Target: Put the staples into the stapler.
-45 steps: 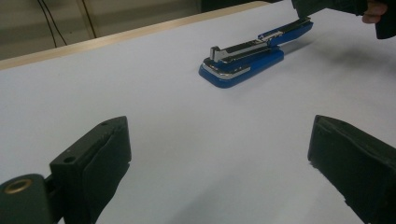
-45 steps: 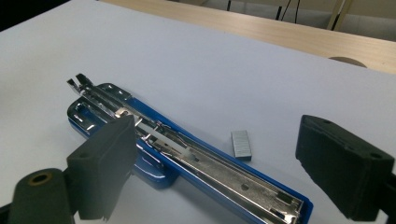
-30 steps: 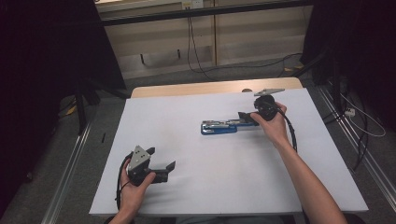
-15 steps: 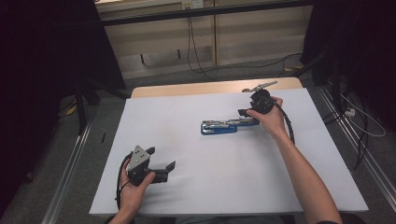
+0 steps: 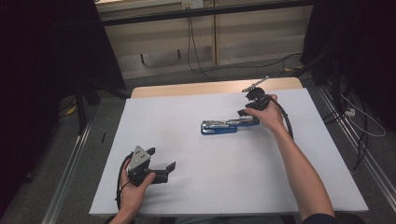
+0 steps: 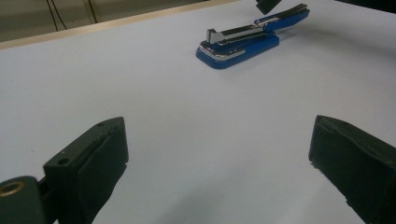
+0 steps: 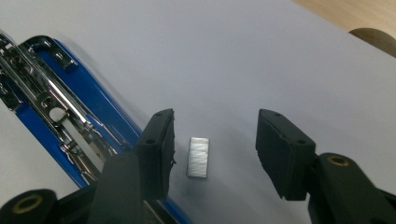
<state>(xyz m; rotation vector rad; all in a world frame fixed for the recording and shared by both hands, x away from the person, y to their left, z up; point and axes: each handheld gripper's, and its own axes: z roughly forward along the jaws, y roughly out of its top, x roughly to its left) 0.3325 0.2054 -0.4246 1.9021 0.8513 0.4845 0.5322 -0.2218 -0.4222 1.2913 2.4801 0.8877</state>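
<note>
**Closing on the staple strip beside the open stapler**

We are picking up a small block of staples that lies flat on the white desk, just beside the rear of the blue stapler, whose top is swung open so the metal magazine shows. Our right hand-held gripper hangs over the strip with one jaw on each side; the jaws have just been closing and stand half open, with the strip between them but not yet touched.

To do this well, we keep the strip centred so both pads meet its long sides together. The left-hand pad sits closer to it than the other, so we judge a small sideways shift is worth making first. We lower until the pads nearly brush the desk, since the strip is thin. We close gently, as a hard squeeze could break the strip apart. We also watch the jaw next to the stapler's base, to avoid nudging it.

Our left hand-held gripper rests near the desk's front edge, jaws wide and empty, well apart from the work.
</note>
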